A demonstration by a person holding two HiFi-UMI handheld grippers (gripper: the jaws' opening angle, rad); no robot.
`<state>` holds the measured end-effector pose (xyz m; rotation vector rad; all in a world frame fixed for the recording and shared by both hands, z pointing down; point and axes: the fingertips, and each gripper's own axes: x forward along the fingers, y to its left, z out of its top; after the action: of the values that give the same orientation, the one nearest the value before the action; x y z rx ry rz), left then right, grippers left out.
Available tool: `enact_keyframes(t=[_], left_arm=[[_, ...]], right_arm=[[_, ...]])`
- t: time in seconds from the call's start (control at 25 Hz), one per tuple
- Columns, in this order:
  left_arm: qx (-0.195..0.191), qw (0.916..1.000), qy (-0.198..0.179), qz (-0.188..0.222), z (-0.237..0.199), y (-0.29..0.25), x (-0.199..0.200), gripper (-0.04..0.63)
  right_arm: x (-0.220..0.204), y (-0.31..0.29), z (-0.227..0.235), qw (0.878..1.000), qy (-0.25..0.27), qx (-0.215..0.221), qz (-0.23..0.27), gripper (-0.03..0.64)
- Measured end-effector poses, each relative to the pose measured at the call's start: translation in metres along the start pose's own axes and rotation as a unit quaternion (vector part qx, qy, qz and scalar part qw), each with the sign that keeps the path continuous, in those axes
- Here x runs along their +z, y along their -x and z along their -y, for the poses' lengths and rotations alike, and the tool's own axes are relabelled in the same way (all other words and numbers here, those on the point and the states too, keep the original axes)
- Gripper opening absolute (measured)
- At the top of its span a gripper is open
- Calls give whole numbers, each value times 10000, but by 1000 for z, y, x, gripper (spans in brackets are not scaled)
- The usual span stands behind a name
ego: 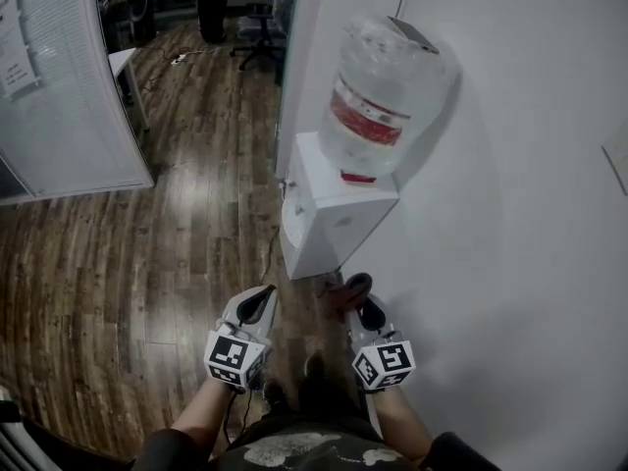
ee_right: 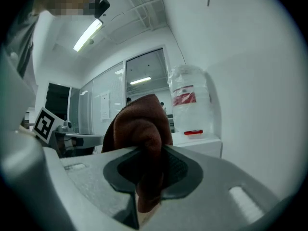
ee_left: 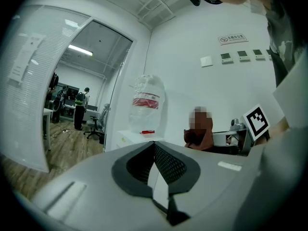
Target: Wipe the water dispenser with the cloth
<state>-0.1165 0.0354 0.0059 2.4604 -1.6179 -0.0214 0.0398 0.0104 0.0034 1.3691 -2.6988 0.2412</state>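
A white water dispenser (ego: 329,204) stands against the white wall, with a clear bottle (ego: 378,101) bearing a red label upside down on top. In the right gripper view the dispenser (ee_right: 197,143) and bottle (ee_right: 188,100) lie ahead. My right gripper (ego: 359,300) is shut on a brown cloth (ee_right: 139,134), which bulges up out of the jaws. The cloth (ego: 339,295) hangs short of the dispenser's near side. My left gripper (ego: 257,304) is beside it, shut and holding nothing. From the left gripper view the cloth (ee_left: 198,134) shows at the right.
Dark wood floor (ego: 147,253) spreads to the left. A glass partition with blinds (ego: 59,77) stands at far left. An office chair (ego: 257,27) and a standing person (ego: 211,3) are far down the corridor. The white wall (ego: 510,214) runs along the right.
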Motion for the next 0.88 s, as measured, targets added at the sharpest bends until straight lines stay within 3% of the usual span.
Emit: enact_keyframes(t=[0.32,0.72,0.88], left_arm=[[26,10000,0,-44,34,38,-3,20],[268,9992,-57,-277,115,77,-39,20],[45,9997,-111,-201,168,100,-41,20]], right_arm=[[-20,52,10,9996,-127,-218,-141,61],[-42,130,-18,9981,-278,549,-50,61],[-50,174,-35,9968,-57,801,9,61]])
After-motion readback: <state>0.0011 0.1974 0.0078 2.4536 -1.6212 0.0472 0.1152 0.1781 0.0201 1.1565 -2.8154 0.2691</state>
